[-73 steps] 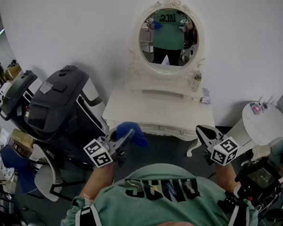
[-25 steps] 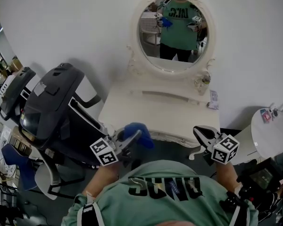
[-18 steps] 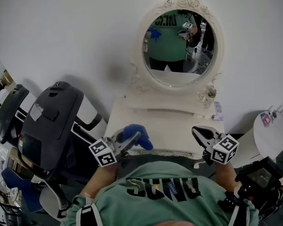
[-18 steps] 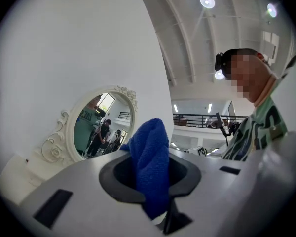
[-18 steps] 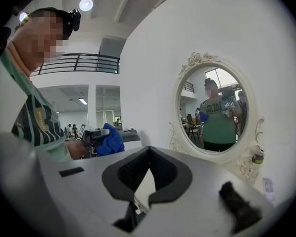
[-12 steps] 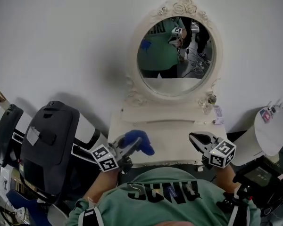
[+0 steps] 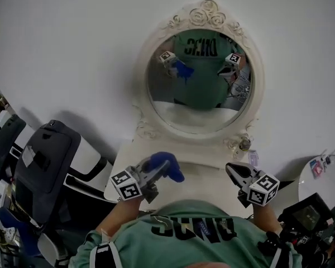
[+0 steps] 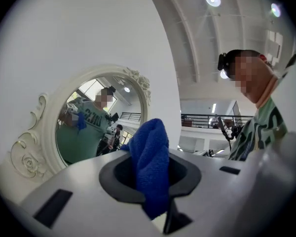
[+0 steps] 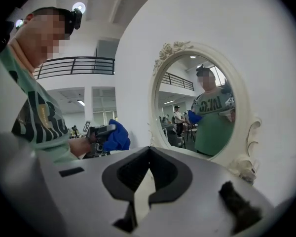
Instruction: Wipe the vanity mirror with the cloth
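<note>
- The left claw (image 7: 156, 171) is clamped on the blue cloth (image 7: 166, 165). The left gripper view shows the cloth (image 8: 150, 167) bunched between the jaws with a wad standing proud of the tips, most likely so that soft fabric meets the glass and not the claw.
- The cloth is held up over the front of the white bench (image 7: 204, 177) and below the vanity mirror (image 7: 198, 80). It is well apart from the glass, so I judge that wiping has not begun.
- The right claw (image 7: 234, 171) hangs off to the right over the bench edge. In the right gripper view its jaws (image 9: 147, 177) are drawn together at the tips with nothing between them (a spare hand, it seems, kept out of the wiping path).
- The mirror stands upright at the back of the bench against the wall. It faces the person, which is why both claws and the cloth show again in its reflection.
- Count: one oval mirror, one cloth, one bench and two claws, only one of them loaded.
- One small clear jar (image 7: 244, 145) sits at the mirror's lower right foot, too small to tell more.
</note>
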The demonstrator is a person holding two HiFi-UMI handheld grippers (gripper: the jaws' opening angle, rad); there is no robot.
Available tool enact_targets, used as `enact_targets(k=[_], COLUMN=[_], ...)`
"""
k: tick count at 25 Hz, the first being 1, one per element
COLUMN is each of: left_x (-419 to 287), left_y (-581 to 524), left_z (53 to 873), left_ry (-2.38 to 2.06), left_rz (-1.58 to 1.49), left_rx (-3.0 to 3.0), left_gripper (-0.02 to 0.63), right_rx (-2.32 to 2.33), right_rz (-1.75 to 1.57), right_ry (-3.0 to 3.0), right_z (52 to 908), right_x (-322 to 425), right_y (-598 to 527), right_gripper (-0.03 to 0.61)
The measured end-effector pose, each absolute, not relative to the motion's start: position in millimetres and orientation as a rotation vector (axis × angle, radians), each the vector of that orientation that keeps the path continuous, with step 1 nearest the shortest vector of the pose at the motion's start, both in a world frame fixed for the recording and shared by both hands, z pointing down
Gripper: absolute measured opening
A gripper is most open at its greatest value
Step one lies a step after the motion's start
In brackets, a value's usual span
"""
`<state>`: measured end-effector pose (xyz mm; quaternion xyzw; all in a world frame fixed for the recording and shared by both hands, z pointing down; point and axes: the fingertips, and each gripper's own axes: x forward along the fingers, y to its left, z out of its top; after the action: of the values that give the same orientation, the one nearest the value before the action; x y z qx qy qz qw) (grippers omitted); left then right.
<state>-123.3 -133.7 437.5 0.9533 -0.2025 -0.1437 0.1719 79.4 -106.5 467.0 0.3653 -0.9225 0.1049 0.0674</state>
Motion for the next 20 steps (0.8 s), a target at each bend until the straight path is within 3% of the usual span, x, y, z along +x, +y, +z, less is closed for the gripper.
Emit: enact_targets(k=[5, 10, 14, 20], left_x=[-89.5, -105.3, -123.2, -106.4], left_y=[-183.0, -248.8, -308.6, -373.6], left_z=[417.4, 342.1, 269.7, 202.8], left_ry=[-0.752, -1.058, -1.513, -2.348], left_rz=[-0.374, -0.263, -0.121, 0.323], left_rx=[2.77, 3.084, 3.284, 3.257], left_gripper=[0.086, 0.086, 0.086, 0.087], right_rx=[1.065, 1.1, 1.12, 1.242], right_rz=[0.338, 0.341, 0.31, 0.32], right_ry=[-2.799, -2.836, -2.796, -2.726], right_z=[466.6, 464.9, 469.9, 466.7], right_x=[123.3, 109.4, 94.5, 121.4], right_y=[-153.5, -186.4, -194.6, -198.3], right_gripper=[0.012, 0.012, 0.012, 0.012])
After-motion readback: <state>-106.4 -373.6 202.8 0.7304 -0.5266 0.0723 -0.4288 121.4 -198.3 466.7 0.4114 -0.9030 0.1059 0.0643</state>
